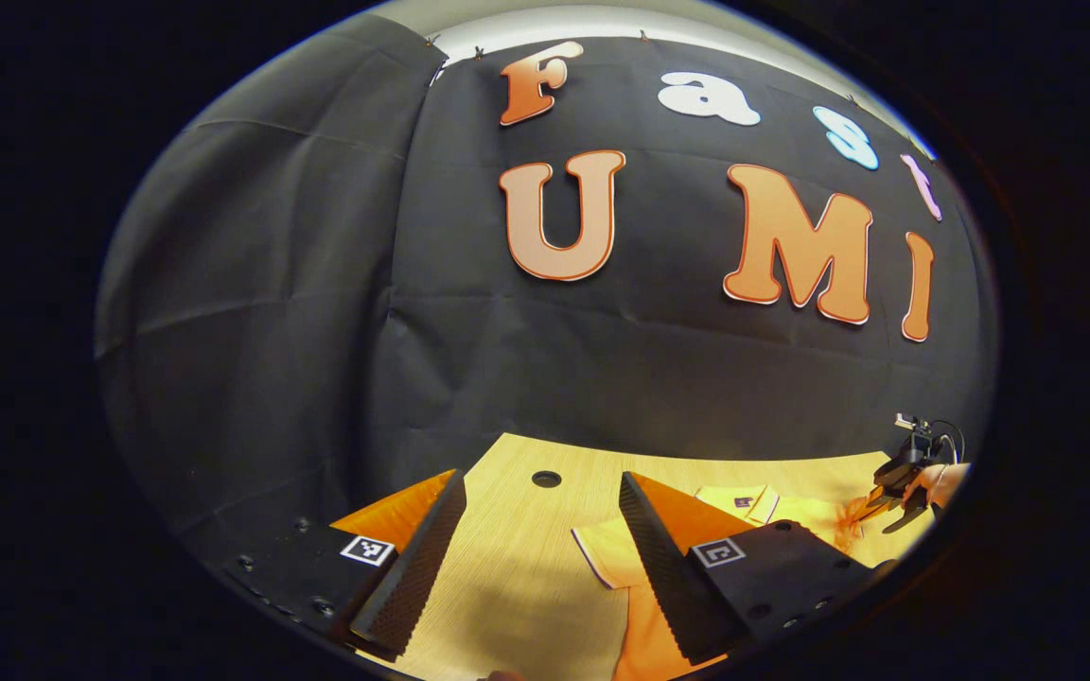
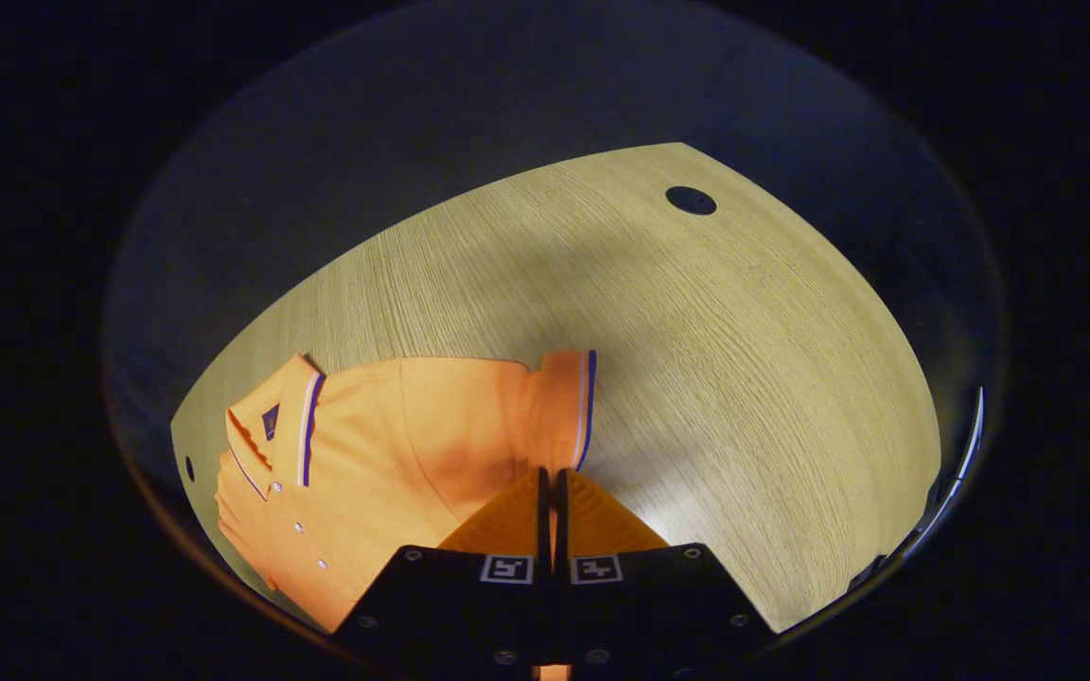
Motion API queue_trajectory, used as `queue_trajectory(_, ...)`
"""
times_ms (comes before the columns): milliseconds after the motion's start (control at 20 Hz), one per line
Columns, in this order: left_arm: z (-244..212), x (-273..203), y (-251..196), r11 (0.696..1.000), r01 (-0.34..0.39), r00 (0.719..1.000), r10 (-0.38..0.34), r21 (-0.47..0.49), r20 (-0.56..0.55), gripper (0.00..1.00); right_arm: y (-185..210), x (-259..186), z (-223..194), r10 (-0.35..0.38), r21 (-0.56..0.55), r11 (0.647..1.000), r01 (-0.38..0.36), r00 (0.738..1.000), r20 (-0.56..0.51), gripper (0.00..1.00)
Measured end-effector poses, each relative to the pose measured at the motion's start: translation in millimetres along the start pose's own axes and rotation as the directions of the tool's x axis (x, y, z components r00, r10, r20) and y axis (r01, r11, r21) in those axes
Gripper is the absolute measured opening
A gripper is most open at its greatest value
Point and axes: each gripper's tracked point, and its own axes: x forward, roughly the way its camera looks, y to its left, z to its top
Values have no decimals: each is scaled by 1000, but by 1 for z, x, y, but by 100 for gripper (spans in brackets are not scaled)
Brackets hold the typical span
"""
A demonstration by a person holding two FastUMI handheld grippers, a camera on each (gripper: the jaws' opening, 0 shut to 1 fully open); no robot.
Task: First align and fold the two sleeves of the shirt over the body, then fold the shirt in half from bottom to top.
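shirt: 1 orange polo shirt (image 2: 365, 454) lying flat on the wooden table (image 2: 696, 378), buttons up, near the table's left edge in the right gripper view
collar: collar (image 2: 290, 426) with dark and white trim, toward the left edge; 3 small buttons visible below it
sleeves: 1 sleeve (image 2: 564, 407) spread out toward the table's middle, striped cuff at its end; the left gripper view shows a sleeve (image 1: 602, 553) beside the left gripper's right finger
right gripper: right gripper (image 2: 550, 487) fingers pressed together at the shirt edge just below the spread sleeve; cannot tell if fabric is pinched between them
left gripper: left gripper (image 1: 540, 549) fingers wide apart, holding nothing, bare table between them
far view: the right gripper (image 1: 890, 497) also shows in the left gripper view, a hand (image 1: 938, 482) holding it, tips down at the shirt (image 1: 791, 515)
holes: 1 round hole (image 2: 691, 200) near the table's far edge; 1 smaller hole (image 2: 188, 467) at the left edge
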Motion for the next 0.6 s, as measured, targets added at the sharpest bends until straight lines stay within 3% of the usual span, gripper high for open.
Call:
queue_trajectory(150, 3, 2, 7, 1000, 6, 1000, -6, -3, 7, 98, 18, -20, 3, 13, -45, 999, -11, 999, 44, 0)
queue_trajectory(250, 0, 3, 11, 1000, 7, 1000, -7, -8, -1, 98, 62, -42, 0, 112, -137, 985, -104, 992, 58, 0)
queue_trajectory(350, -1, 3, 14, 1000, 7, 1000, -7, -11, -9, 98, 125, -79, -11, 311, -301, 911, -281, 949, 54, 2)
queue_trajectory(400, 0, 3, 13, 1000, 10, 1000, -10, -11, -9, 98, 145, -92, -18, 369, -373, 869, -325, 928, 52, 2)
queue_trajectory(500, 0, 3, 12, 1000, 13, 1000, -13, -8, -8, 98, 161, -112, -26, 404, -427, 834, -349, 914, 41, 24)
queue_trajectory(600, 0, 1, 9, 1000, 19, 1000, -20, -16, -9, 98, 166, -116, -32, 398, -430, 835, -344, 917, 38, 46)
